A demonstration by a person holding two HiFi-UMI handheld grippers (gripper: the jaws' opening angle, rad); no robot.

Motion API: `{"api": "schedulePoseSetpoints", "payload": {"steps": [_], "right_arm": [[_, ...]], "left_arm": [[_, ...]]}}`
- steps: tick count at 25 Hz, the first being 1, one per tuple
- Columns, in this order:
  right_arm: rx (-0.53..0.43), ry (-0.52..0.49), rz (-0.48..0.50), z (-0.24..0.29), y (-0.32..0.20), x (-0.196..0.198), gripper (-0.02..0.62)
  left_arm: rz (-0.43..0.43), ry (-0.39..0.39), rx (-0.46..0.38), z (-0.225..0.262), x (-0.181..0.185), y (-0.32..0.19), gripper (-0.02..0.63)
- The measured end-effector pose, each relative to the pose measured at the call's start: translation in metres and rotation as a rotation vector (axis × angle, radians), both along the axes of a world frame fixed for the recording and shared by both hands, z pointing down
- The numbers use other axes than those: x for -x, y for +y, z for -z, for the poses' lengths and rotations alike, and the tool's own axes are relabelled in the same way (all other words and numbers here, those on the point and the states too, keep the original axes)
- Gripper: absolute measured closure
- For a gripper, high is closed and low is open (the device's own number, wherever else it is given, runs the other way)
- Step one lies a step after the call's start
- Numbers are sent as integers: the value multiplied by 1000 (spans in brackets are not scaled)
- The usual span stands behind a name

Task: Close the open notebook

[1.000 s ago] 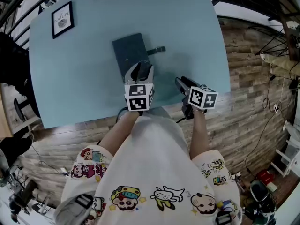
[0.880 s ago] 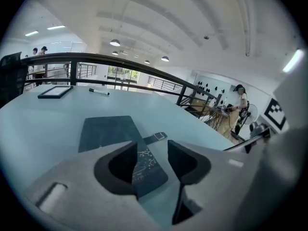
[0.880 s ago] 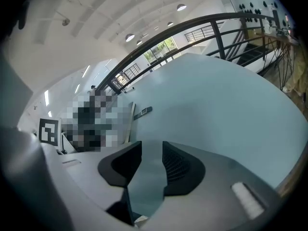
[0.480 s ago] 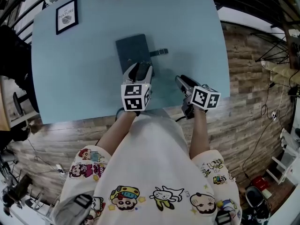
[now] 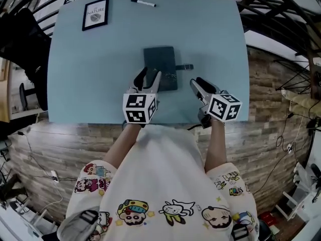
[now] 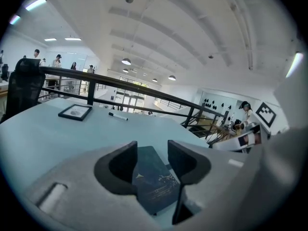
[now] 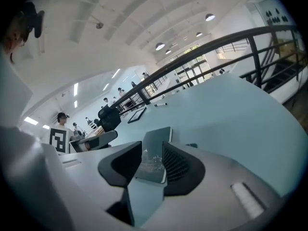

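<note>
— Grippers in the head view: what are they up to?
— Left gripper (image 5: pixel 148 79) hangs over the notebook's (image 5: pixel 160 67) six o'clock edge, and right gripper (image 5: pixel 200 86) is at its four o'clock. Both have their jaws spread and hold nothing. The cover lies flat on the table (image 5: pixel 90 74) with its strap (image 5: pixel 184 67) sticking out at three o'clock, so closing looks done.
— Left gripper view?
— Jaws apart, with the notebook lying beyond the gap, clear of the pads. A picture frame (image 6: pixel 75 112) and marker (image 6: pixel 118 116) sit far off at eleven o'clock.
— Right gripper view?
— Same: an open gap with the notebook past it. I judge both hang clear because nothing needs pressing.
</note>
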State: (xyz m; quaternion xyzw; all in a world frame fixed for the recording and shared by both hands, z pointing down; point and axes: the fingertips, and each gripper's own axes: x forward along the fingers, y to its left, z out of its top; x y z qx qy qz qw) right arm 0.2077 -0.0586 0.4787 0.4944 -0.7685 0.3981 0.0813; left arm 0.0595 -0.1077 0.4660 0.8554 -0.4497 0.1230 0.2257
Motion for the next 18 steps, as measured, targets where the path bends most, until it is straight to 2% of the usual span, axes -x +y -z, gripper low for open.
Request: {"api": "schedulePoseSetpoints", "payload": {"steps": [4, 11, 15, 18], "right_arm": [[-107, 75, 63, 34, -19, 23, 449], [-319, 172, 133, 91, -43, 60, 468], [-413, 208, 137, 111, -46, 72, 469], [-449, 253, 122, 117, -44, 75, 476]], "left_arm": [[40, 21, -63, 31, 31, -8, 413], [5, 54, -96, 67, 69, -10, 422], [5, 57, -111, 78, 85, -7, 446], [14, 65, -122, 83, 93, -2, 486]]}}
